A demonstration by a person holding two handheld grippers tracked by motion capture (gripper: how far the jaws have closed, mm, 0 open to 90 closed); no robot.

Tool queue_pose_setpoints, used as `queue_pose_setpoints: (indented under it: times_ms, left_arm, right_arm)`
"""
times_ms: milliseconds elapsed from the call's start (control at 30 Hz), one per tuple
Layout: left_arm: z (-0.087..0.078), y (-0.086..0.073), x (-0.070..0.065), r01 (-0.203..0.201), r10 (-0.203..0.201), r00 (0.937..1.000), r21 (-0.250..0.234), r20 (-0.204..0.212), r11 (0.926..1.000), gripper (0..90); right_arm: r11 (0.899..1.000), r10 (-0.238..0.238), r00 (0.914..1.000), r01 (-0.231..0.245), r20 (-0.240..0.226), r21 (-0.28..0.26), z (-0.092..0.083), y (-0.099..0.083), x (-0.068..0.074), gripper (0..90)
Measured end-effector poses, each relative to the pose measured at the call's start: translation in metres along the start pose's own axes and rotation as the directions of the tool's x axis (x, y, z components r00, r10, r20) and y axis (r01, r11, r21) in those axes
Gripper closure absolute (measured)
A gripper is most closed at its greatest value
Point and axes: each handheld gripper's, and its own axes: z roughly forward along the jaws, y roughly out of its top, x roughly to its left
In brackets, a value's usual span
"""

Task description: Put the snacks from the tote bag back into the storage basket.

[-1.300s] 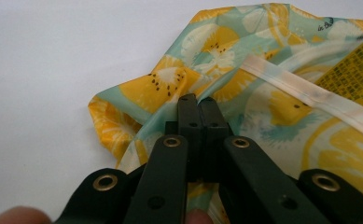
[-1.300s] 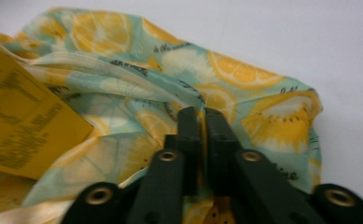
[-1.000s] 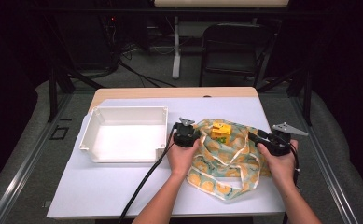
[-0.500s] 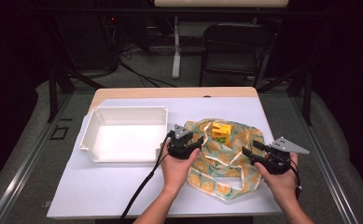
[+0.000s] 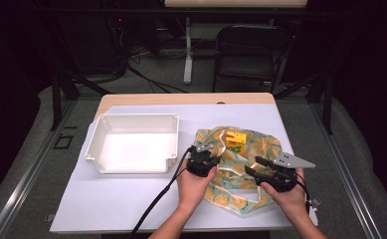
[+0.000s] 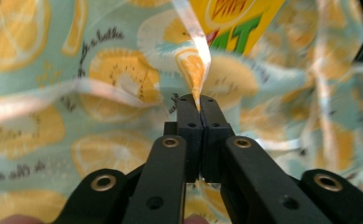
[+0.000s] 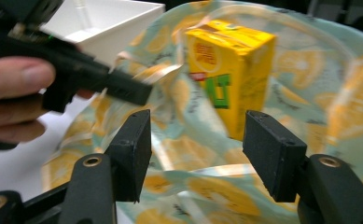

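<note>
Lemon-print plastic bag (image 5: pixel 241 169), pale green with orange citrus slices, lies crumpled on the white-covered counter (image 5: pixel 121 204), to the right of a white tray (image 5: pixel 131 144) and just beside it. Yellow drink carton (image 5: pixel 236 140) stands inside the bag toward its far side; in the right gripper view the carton (image 7: pixel 230 70) is upright, seen through the clear film. Left claw (image 5: pixel 202 160) sits at the bag's left edge, near the tray's front right corner. Left gripper view: left claw (image 6: pixel 199 105) has just been closing and is now clenched on a thin fold of the bag film (image 6: pixel 193 70), which rises in a taut pleat from between the tips. Right claw (image 5: pixel 256 166) hovers over the bag's right half, jaws apart, nothing between them; they have just been opening. Right gripper view: right claw (image 7: pixel 195 144) points toward the carton, with the left hand (image 7: pixel 11 93) and its gripper at upper left.
</note>
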Motion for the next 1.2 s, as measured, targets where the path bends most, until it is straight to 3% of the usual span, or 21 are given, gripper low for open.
queue_pose_setpoints:
  times_ms: [167,333,467,567,600,633,667,700,767,867,967,1133,1200]
  left_arm:
    - [-0.011,0.018,-0.003,0.0,0.002,0.9996,-0.063,0.03,0.998,90.0]
    - [-0.017,0.034,-0.006,0.009,-0.003,0.9981,-0.095,0.062,0.9954,90.0]
    - [-0.019,0.044,-0.006,0.039,-0.029,0.9955,-0.116,0.09,0.9925,90.0]
    - [-0.02,0.048,-0.007,0.04,-0.028,0.9949,-0.125,0.097,0.9913,90.0]
    - [-0.02,0.05,-0.007,0.03,-0.018,0.996,-0.13,0.087,0.991,90.0]
    - [-0.02,0.05,-0.007,0.03,-0.018,0.996,-0.13,0.087,0.991,90.0]
    - [-0.02,0.051,-0.007,0.031,-0.02,0.9969,-0.137,0.076,0.9901,90.0]
    - [-0.021,0.051,-0.005,0.031,-0.021,0.9973,-0.138,0.071,0.99,90.0]
    - [-0.021,0.053,0.002,0.028,-0.022,0.999,-0.145,0.039,0.989,90.0]
    - [-0.021,0.052,0.008,0.027,-0.023,0.9993,-0.14,0.03,0.9898,90.0]
    - [-0.015,0.051,0.01,0.008,-0.005,0.9997,-0.137,0.026,0.9905,90.0]
    - [-0.006,0.057,0.013,-0.013,0.014,0.9999,-0.149,0.006,0.9888,89.9]
    - [-0.001,0.063,0.016,0.003,-0.003,1.0,-0.158,0.002,0.9874,89.9]
  right_arm:
    - [0.999,-0.042,0.9973,0.042,-0.06,-0.005,0.005,0.0,0.01,35.9]
    - [0.996,-0.082,0.9916,0.084,-0.099,0.015,0.015,0.001,0.012,26.4]
    - [0.991,-0.119,0.9893,0.124,-0.083,0.053,0.028,0.002,0.011,17.2]
    - [0.987,-0.14,0.9871,0.145,-0.078,0.065,0.034,0.001,0.011,17.8]
    - [0.98,-0.178,0.9822,0.183,-0.06,0.084,0.039,-0.002,0.012,35.6]
    - [0.98,-0.178,0.9822,0.183,-0.06,0.084,0.039,-0.002,0.012,35.6]
    - [0.978,-0.187,0.9804,0.192,-0.062,0.086,0.04,-0.003,0.012,45.7]
    - [0.973,-0.207,0.9767,0.212,-0.056,0.091,0.038,-0.005,0.012,68.3]
    - [0.974,-0.206,0.9776,0.209,-0.044,0.085,0.034,-0.004,0.011,80.6]
    - [0.979,-0.19,0.9813,0.192,-0.029,0.064,0.027,-0.001,0.005,87.3]
    - [0.989,-0.149,0.9887,0.149,0.014,0.024,0.019,0.011,-0.011,90.0]
    - [0.997,-0.076,0.9954,0.077,0.059,-0.023,0.023,0.03,-0.03,90.0]
    - [0.997,-0.068,0.9956,0.07,0.065,-0.026,0.025,0.034,-0.032,90.0]
